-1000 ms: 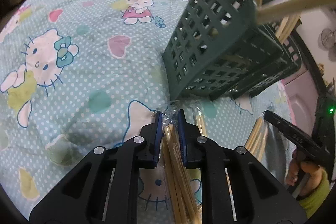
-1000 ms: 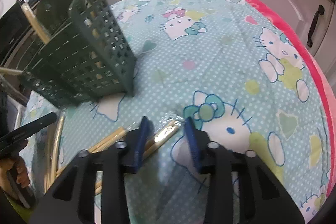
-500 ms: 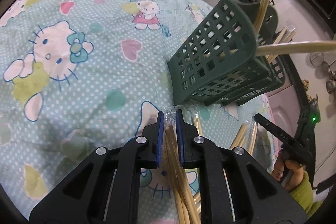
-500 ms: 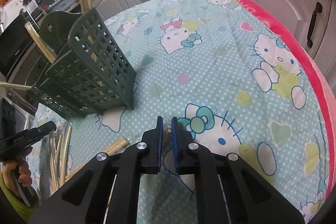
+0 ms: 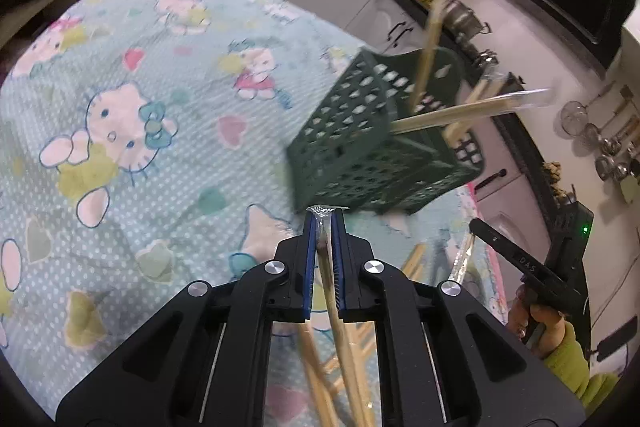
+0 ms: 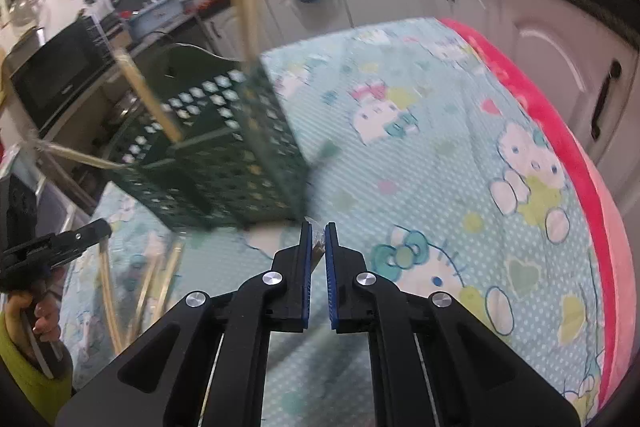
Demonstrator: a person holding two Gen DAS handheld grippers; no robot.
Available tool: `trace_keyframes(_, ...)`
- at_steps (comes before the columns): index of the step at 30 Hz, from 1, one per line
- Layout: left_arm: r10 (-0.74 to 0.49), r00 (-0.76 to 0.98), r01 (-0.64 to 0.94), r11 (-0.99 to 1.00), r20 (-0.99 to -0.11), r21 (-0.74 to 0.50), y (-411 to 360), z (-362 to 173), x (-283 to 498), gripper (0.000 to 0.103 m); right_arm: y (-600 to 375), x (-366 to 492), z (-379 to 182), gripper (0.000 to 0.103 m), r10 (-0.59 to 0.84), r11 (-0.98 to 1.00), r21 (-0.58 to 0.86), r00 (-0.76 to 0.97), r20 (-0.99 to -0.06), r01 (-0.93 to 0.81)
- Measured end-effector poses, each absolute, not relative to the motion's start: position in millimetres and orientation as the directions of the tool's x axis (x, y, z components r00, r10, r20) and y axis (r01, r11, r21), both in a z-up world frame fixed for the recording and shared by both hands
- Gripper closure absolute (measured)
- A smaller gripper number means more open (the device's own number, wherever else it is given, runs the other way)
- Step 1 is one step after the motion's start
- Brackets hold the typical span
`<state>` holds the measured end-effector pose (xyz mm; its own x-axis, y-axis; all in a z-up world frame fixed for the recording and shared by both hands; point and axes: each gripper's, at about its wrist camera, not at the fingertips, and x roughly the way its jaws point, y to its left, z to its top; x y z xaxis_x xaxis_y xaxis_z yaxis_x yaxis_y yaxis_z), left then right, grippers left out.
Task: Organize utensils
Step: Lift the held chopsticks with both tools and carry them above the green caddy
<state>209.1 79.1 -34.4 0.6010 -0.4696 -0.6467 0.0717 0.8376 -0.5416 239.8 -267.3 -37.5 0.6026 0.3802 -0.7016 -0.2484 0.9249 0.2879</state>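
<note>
A dark green lattice utensil basket point(image 5: 372, 143) stands on the Hello Kitty cloth, with several wrapped chopstick packs sticking out of it; it also shows in the right wrist view point(image 6: 224, 163). My left gripper point(image 5: 323, 227) is shut on a plastic-wrapped pack of wooden chopsticks point(image 5: 332, 291), lifted above the cloth just before the basket. My right gripper point(image 6: 316, 239) is shut on the end of another wrapped chopstick pack point(image 6: 318, 251), also raised near the basket's corner. More wrapped chopsticks point(image 6: 156, 279) lie on the cloth below the basket.
The table's pink edge point(image 6: 568, 147) runs along the right in the right wrist view. White cabinets point(image 6: 540, 39) and a cluttered counter stand behind. A black microwave point(image 6: 60, 79) sits behind the basket. The other gripper and hand show at each view's edge point(image 5: 532, 267).
My right gripper closed on a chopstick pack. Both grippers have risen from the cloth with their packs, so the basket now looks lower and farther.
</note>
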Motion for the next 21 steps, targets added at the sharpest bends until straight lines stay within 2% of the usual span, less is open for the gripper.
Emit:
trace_keyframes(7,-0.488,0.634,0.157,0.841,-0.600,-0.518,57,-5,195,0.099,-247,220,-8,0.097,0.414,0.908,0.241,0.637,-0.651,-0.344)
trace_keyframes(21,-0.519,0.644,0.256,0.838,-0.562,-0.482,27,21,180,0.099,-229,196,15,0.098,0.450,0.884,0.201,0.652,-0.611,-0.422)
